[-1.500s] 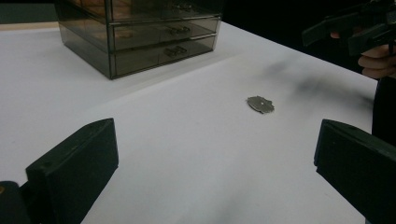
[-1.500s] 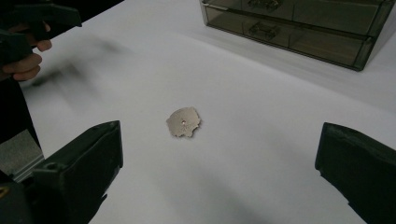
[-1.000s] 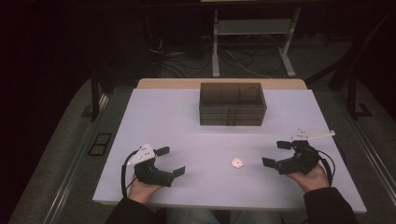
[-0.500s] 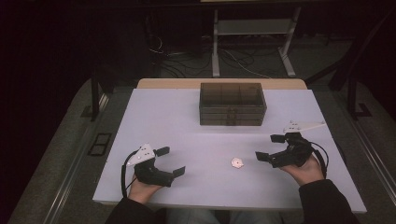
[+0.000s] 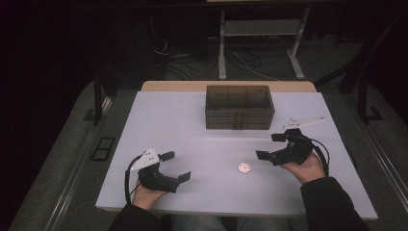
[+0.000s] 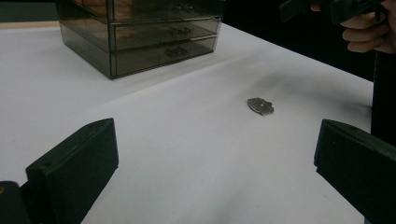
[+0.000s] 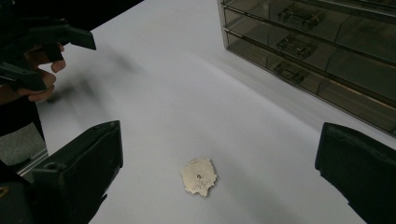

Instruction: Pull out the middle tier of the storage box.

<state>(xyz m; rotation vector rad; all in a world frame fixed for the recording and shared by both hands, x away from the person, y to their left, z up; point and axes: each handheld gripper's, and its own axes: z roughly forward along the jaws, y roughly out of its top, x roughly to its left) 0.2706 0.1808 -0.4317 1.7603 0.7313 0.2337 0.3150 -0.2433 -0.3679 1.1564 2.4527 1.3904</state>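
Just beyond right gripper (image 5: 270, 147) jaws: badge (image 5: 244, 167), untouched.

Smoked clear drawer unit (image 5: 239, 107) at the white table's (image 5: 183, 125) far edge

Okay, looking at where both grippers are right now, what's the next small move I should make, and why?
Probably ease the right gripper forward and down over the small flat badge. Its jaws stand wide open, and in the right gripper view the badge lies on the table between and just ahead of them, untouched. The left gripper is open too, but farther from it.
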